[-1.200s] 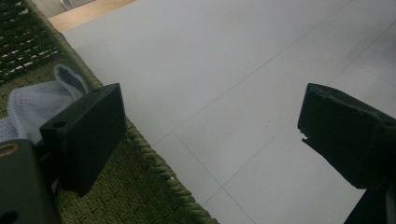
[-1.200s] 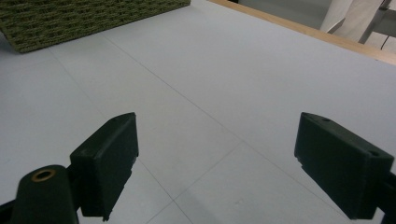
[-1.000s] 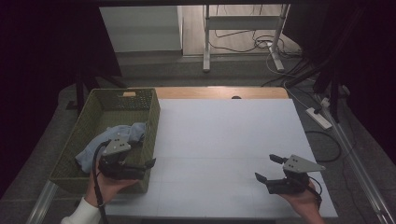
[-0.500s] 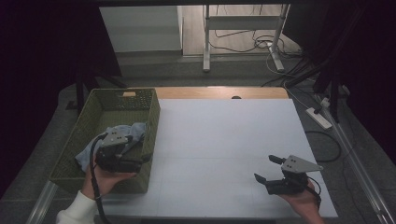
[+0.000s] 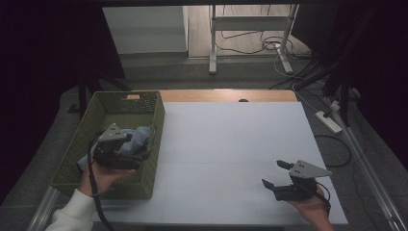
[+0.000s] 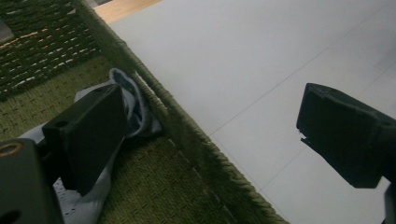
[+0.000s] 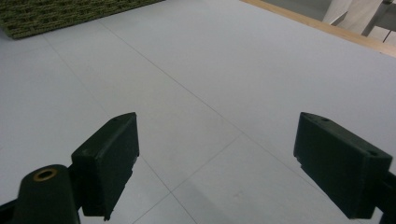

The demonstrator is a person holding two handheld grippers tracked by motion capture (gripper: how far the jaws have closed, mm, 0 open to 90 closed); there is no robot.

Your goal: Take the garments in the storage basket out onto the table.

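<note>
Left gripper hangs wide open over the green woven basket, one jaw beside the crumpled pale-blue cloth inside, the other outside its wall. Closing here risks pinching wicker, not fabric. Right gripper waits open over the white tabletop.

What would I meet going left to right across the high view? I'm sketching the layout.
Green woven basket → left tool over the blue cloth inside it → bare white tabletop → right tool → power strip on the floor.
</note>
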